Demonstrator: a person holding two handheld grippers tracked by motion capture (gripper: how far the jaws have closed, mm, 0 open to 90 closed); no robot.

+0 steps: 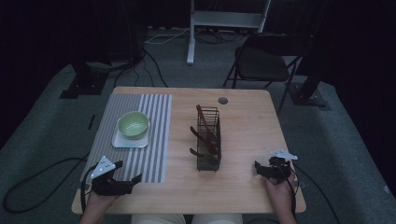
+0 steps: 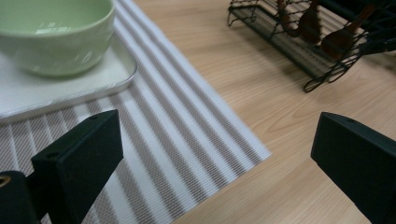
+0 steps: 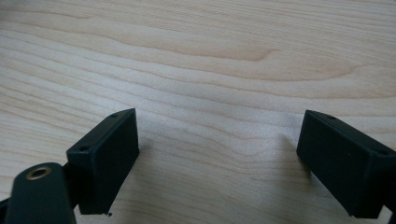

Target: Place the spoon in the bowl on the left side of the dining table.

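High view, left gripper [image 1: 128, 172]: jaws spread with nothing between them, held low over the near right corner of the striped mat [image 1: 152, 140].
High view, right gripper [image 1: 264, 169]: at the table's [image 1: 243, 186] near right edge, jaws apart and empty, well apart from the wire basket [image 1: 208, 140].
High view, bowl [image 1: 133, 124]: green, upright on the white tray [image 1: 122, 141], which lies on the striped mat; empty as far as can be seen.
High view, wire basket: stands mid-table on bare wood, holding dark brown wooden utensils [image 1: 205, 133] that lean and stick out of it.
Left gripper view: wide-open jaws frame the mat's corner [image 2: 187, 140]; bowl [image 2: 56, 37] on tray [image 2: 70, 88] at upper left, basket [image 2: 299, 42] with utensils [image 2: 336, 39] at upper right.
Right gripper view: parted jaws over bare wood grain [image 3: 210, 70], gripping nothing.
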